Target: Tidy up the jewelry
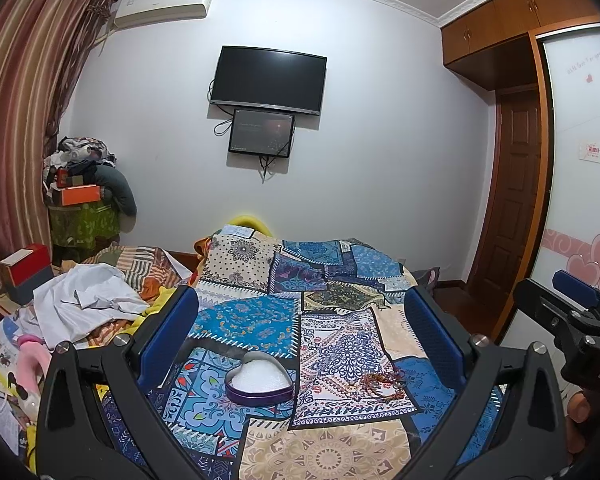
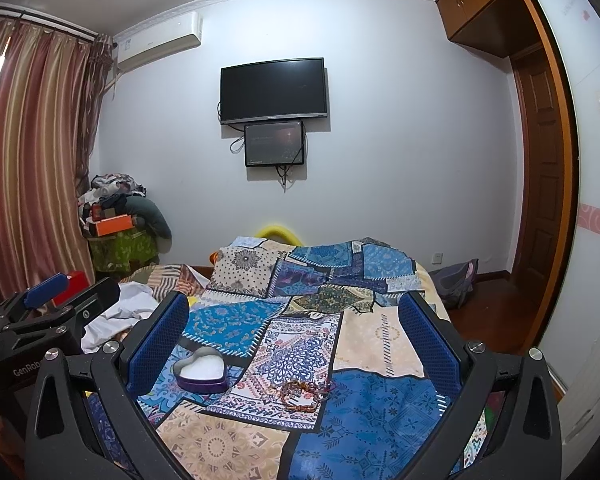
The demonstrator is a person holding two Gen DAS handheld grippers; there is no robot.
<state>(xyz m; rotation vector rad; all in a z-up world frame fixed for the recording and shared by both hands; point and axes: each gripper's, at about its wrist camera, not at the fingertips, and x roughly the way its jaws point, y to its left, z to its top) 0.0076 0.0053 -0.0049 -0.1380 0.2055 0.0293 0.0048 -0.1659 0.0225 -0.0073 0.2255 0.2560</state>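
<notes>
A purple heart-shaped box with white padding lies open on the patchwork bedspread; it also shows in the right wrist view. A pile of reddish-brown bead bracelets lies to its right, also seen in the right wrist view. My left gripper is open and empty, held above the box and beads. My right gripper is open and empty, above the beads. Each gripper shows at the edge of the other's view: the right one, the left one.
Crumpled white cloth and clutter lie at the bed's left. A red box stands at far left. A TV hangs on the far wall. A wardrobe and door are on the right. A backpack lies on the floor.
</notes>
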